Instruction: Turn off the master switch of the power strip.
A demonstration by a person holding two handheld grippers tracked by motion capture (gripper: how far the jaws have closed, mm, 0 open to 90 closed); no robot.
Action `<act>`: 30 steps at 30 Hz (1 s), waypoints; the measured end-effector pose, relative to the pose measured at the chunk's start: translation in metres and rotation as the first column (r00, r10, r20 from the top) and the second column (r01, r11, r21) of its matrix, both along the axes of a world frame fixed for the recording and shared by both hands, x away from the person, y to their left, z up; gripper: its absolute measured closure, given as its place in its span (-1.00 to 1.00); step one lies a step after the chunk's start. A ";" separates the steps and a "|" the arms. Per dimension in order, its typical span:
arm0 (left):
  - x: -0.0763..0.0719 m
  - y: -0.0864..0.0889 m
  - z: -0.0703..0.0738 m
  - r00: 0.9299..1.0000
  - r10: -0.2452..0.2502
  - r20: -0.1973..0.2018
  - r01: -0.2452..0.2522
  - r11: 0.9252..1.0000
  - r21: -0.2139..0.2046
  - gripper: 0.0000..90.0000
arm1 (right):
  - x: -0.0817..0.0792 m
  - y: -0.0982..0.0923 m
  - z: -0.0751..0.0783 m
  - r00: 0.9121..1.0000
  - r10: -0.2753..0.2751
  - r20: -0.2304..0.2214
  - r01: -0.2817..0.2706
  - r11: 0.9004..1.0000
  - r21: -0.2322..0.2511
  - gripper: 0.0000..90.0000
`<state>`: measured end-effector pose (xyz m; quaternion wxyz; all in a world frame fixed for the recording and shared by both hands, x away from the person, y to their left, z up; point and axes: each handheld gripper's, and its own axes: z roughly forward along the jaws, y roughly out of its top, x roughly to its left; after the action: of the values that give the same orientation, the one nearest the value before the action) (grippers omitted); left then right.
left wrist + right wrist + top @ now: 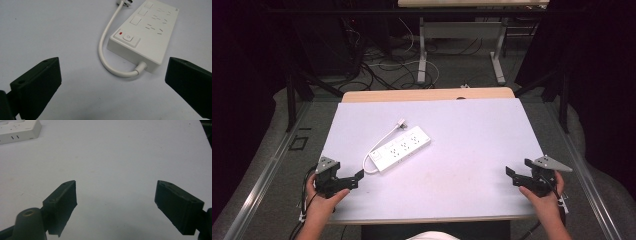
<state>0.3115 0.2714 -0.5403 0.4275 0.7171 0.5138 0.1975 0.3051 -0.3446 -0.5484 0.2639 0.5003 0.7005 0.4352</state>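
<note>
Nearest the high camera, the person's two hands enter from the bottom edge, each bearing a black two-jaw gripper. The left gripper point(346, 181) rests at the near left of the table, jaws standing wide apart with nothing between them. The right gripper point(521, 176) sits at the near right corner, jaws likewise spread and empty; its own view looks across bare table surface between the two blocky, matte black pads.

Beyond the left gripper lies the power strip point(400, 149), flat on the table point(472, 135) left of centre. The strip sits just ahead and to the right of the left gripper, near it but apart. Its long axis runs diagonally, from the near-left end, where the switch is, up to the far right. The left hand is clearly the nearer; the right gripper is well apart from the strip, across a wide stretch of table.

In the left gripper view the strip's switch end faces the jaws: a rocker switch point(128, 38) with a small red mark beside it, then rows of socket slots. The body is a white, smooth, hard plastic slab with rounded edges. A short white cable point(105, 53) leaves the near end, loops leftward and runs to a plug point(401, 123) lying beside the strip's far side.

The table surface is pale, matte, lightly scuffed. Beyond it: floor, cables and desk legs.
</note>
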 end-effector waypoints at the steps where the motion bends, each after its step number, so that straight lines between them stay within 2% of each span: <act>1: 0.000 0.000 0.001 1.000 0.001 -0.001 -0.001 1.000 0.000 -0.99 | 0.000 0.002 -0.001 1.000 0.005 -0.003 -0.005 1.000 0.011 -0.62; 3: -0.001 0.001 0.002 1.000 0.001 -0.003 -0.001 1.000 -0.002 -0.97 | 0.002 0.004 -0.003 1.000 0.007 0.002 -0.007 1.000 0.005 -0.62; 4: -0.001 0.001 0.003 1.000 0.003 -0.001 -0.003 1.000 -0.003 -0.96 | 0.001 0.004 -0.002 1.000 0.017 -0.020 -0.017 1.000 0.001 -0.61; 5: -0.001 0.000 0.003 1.000 0.004 0.002 -0.004 1.000 0.001 -0.95 | 0.003 0.005 -0.004 1.000 0.011 0.006 -0.011 1.000 0.005 -0.61; 6: -0.001 0.000 0.004 1.000 0.003 0.001 -0.003 1.000 0.002 -0.95 | 0.002 0.004 -0.003 0.999 0.026 -0.020 -0.026 1.000 -0.003 -0.61; 13: -0.002 0.002 0.012 1.000 0.013 0.009 -0.013 1.000 0.006 -0.87 | 0.001 0.006 -0.003 1.000 0.018 -0.018 -0.018 1.000 -0.002 -0.61; 15: -0.001 0.002 0.015 1.000 0.014 0.017 -0.014 1.000 0.013 -0.85 | 0.001 0.006 -0.003 1.000 0.017 -0.018 -0.017 1.000 0.000 -0.61; 22: 0.003 0.001 0.023 1.000 0.005 0.007 -0.005 0.999 0.035 -0.71 | 0.001 0.007 -0.003 0.999 0.020 -0.029 -0.020 1.000 0.014 -0.61; 28: 0.006 -0.002 0.028 1.000 -0.007 0.003 0.007 0.999 0.049 -0.65 | 0.002 0.008 -0.004 1.000 0.021 -0.023 -0.021 1.000 0.005 -0.61; 30: 0.008 -0.002 0.030 1.000 -0.008 0.007 0.008 0.998 0.066 -0.65 | 0.002 0.008 -0.003 0.999 0.024 -0.032 -0.024 1.000 0.011 -0.61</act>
<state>0.3193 0.2694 -0.5103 0.4062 0.7323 0.5024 0.2154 0.3069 -0.3365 -0.5519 0.2447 0.5001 0.7083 0.4339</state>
